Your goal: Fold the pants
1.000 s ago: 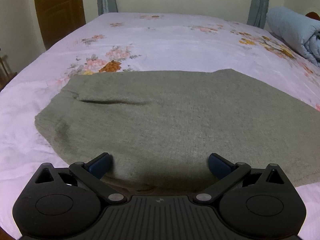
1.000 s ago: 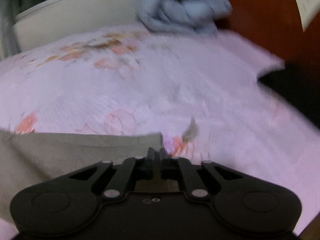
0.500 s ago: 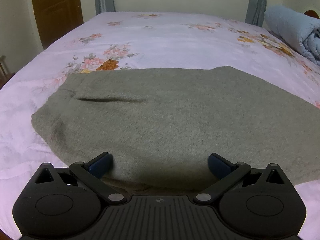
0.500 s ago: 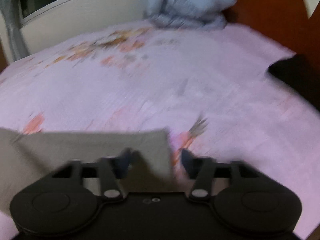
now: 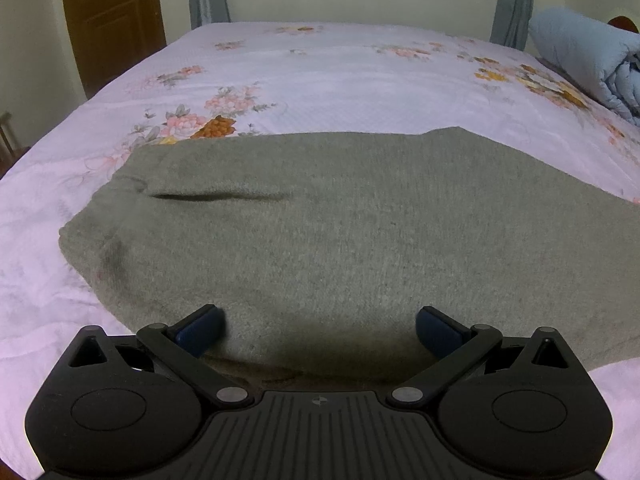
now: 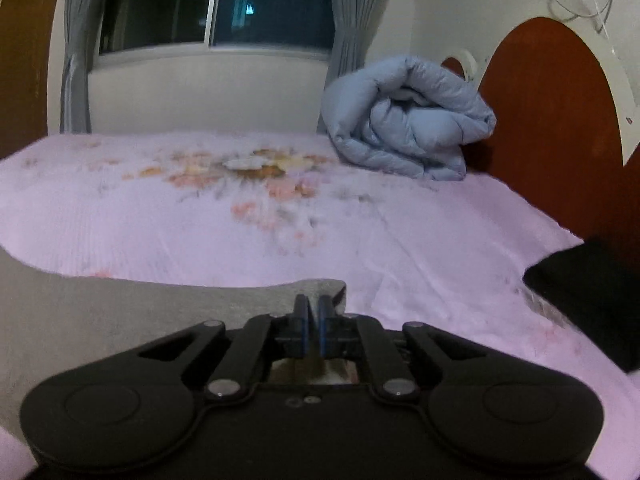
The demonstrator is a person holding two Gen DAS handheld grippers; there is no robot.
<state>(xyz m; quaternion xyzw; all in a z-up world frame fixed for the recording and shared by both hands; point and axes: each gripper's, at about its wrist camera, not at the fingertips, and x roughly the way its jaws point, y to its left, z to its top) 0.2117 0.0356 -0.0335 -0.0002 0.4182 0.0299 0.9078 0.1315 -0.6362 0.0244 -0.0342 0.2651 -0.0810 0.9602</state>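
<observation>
Grey knit pants (image 5: pixel 340 220) lie flat across the flowered pink sheet (image 5: pixel 340 72), with a pocket slit toward their left end. My left gripper (image 5: pixel 320 326) hovers open over the pants' near edge, its blue pads wide apart and nothing pinched between them. In the right wrist view, the pants (image 6: pixel 120 312) reach in from the left to a corner. My right gripper (image 6: pixel 314 312) is closing tight on that corner, the pads together on the cloth. The cloth's edge rises toward the fingers.
A rolled blue quilt (image 6: pixel 404 120) sits by the brown headboard (image 6: pixel 552 120) at the far right of the bed. A black object (image 6: pixel 588 292) lies at the bed's right edge. A wooden door (image 5: pixel 112 20) stands beyond the bed's left side.
The right gripper opened around the pants' corner, then shut on it and rose, tilting up so the window and headboard show. The left gripper stayed still and open.
</observation>
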